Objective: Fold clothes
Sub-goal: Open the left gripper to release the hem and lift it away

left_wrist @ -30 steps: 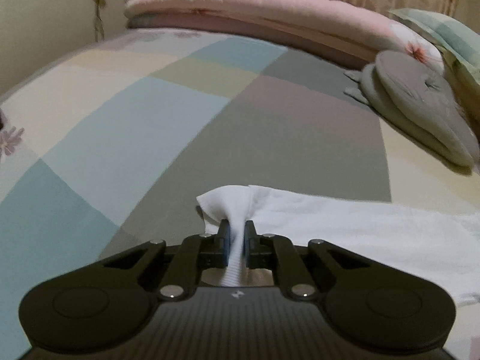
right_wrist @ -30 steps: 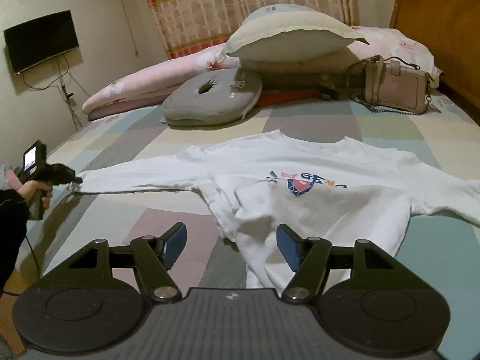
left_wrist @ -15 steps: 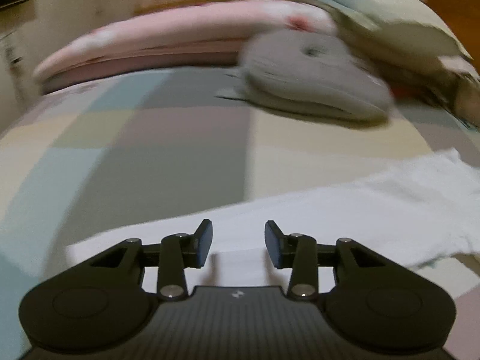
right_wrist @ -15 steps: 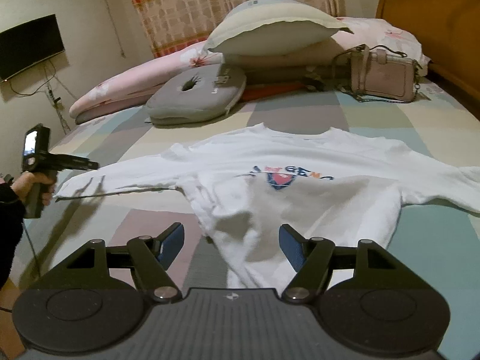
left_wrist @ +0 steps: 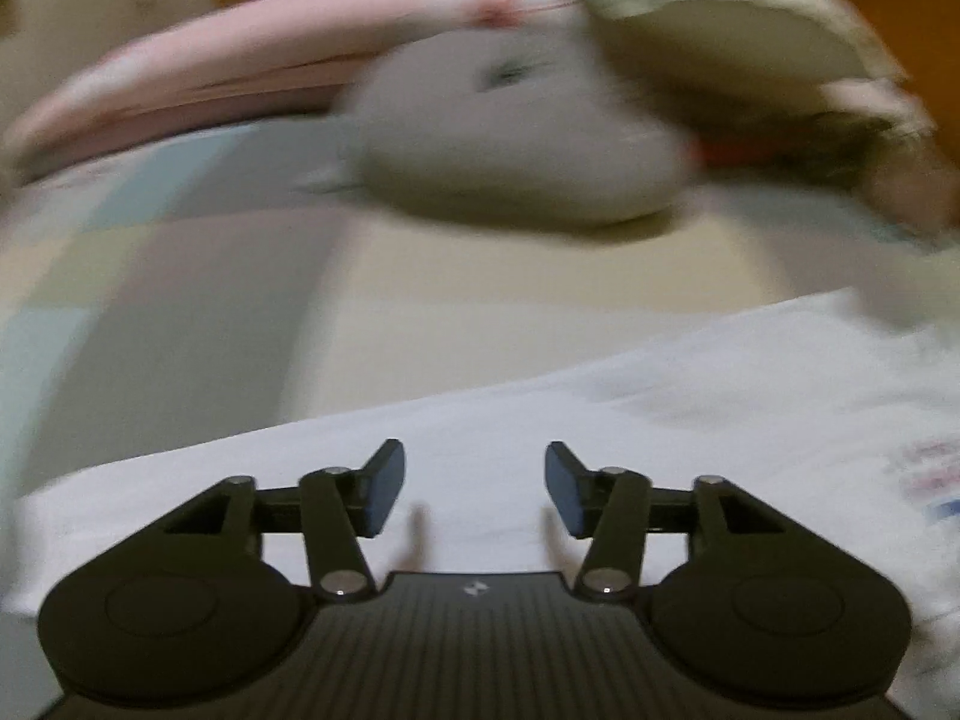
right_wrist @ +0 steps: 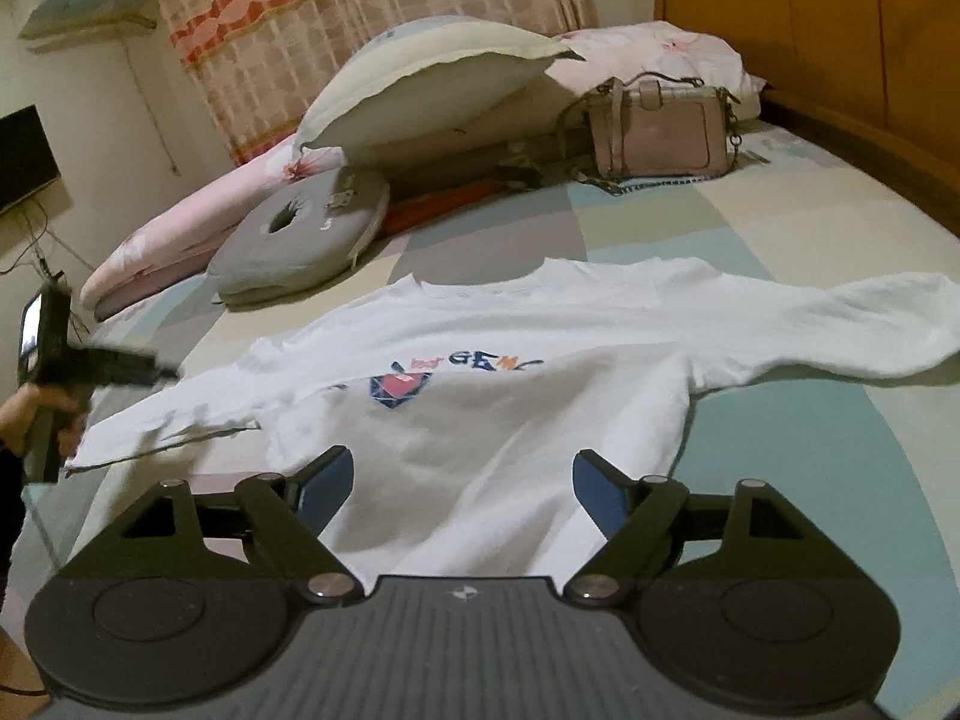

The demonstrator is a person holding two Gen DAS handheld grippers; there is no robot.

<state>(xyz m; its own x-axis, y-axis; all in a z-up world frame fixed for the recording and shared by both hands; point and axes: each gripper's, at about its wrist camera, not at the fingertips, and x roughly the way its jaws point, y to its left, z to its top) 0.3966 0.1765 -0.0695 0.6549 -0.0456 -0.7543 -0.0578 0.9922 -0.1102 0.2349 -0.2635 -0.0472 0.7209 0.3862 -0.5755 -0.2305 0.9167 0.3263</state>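
A white long-sleeved sweatshirt [right_wrist: 510,420] with a coloured chest print [right_wrist: 402,387] lies face up on the bed, both sleeves spread out. My left gripper [left_wrist: 474,486] hovers over the left sleeve [left_wrist: 480,420]. Its jaws are opening, with nothing between the pads. The right wrist view shows the same left gripper [right_wrist: 129,367] held by a hand at the left edge, above the sleeve [right_wrist: 180,414]. My right gripper [right_wrist: 462,486] hangs above the sweatshirt's lower body. Its jaws are opening and hold nothing. The left wrist view is blurred.
A checked bedsheet [right_wrist: 840,480] covers the bed. At the back lie a grey ring cushion [right_wrist: 306,240], a large pillow [right_wrist: 432,84], a rolled pink quilt [right_wrist: 180,228] and a pink handbag [right_wrist: 660,132]. A wooden headboard [right_wrist: 840,60] stands at the right.
My left gripper let go of the sleeve cuff, opened, and swung right along the sleeve toward the shirt body. My right gripper opened wider and came closer over the shirt's lower part.
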